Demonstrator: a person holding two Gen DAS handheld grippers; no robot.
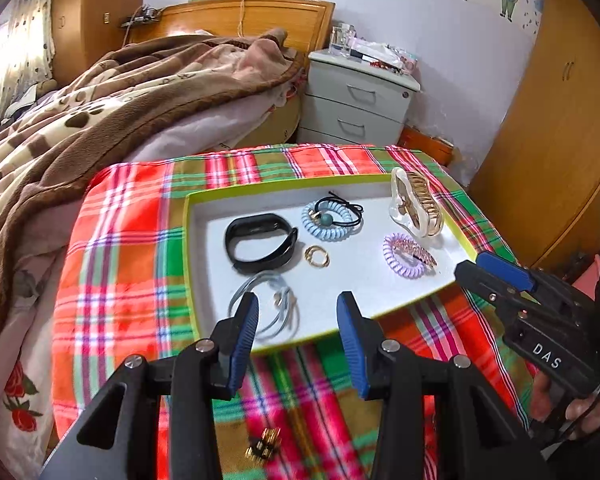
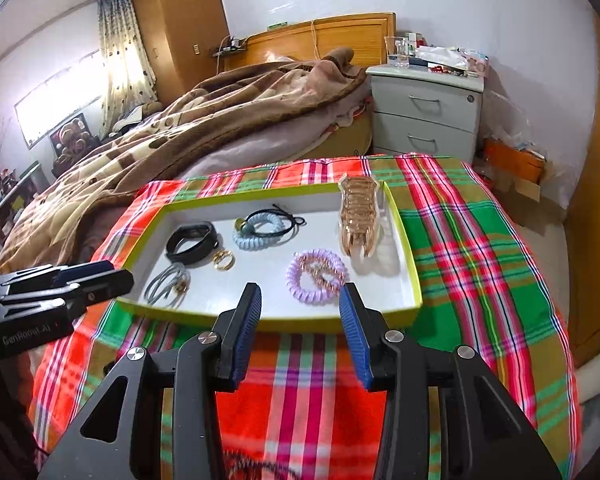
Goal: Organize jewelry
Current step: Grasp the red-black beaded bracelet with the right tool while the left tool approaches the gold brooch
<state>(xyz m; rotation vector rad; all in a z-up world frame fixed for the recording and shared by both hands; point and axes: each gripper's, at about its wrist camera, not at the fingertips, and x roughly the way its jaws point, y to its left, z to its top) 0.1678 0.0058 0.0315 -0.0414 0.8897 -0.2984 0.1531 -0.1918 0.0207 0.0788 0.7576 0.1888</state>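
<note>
While both tools hang back over the plaid cloth [image 2: 480, 240], you're between picks: your left gripper [image 1: 298, 322] has its jaws apart with nothing in them, your right gripper [image 2: 300, 312] likewise spread and empty. The tray [image 1: 284, 189], green-rimmed, already holds most of the jewelry. Read it from the left wrist view as a clock: black band [image 1: 260, 242] at 9, blue coil tie [image 1: 332, 220] with a dark elastic across it at 12, gold claw clip [image 1: 418, 206] at 2, purple coil tie [image 1: 406, 256] with a pink clip on it at 4, grey hair ties [image 1: 270, 312] at 7, gold rings [image 1: 317, 256] dead centre. One stray is left outside: a small gold-and-black piece [image 1: 265, 444] on the cloth at 6, just short of your left fingers, blurred, so I can't say what it is. Judgement: near the end. Next move calls for dropping the left tool onto that piece, pinching low, then carrying it to the bare patch at 5 in the tray.
</note>
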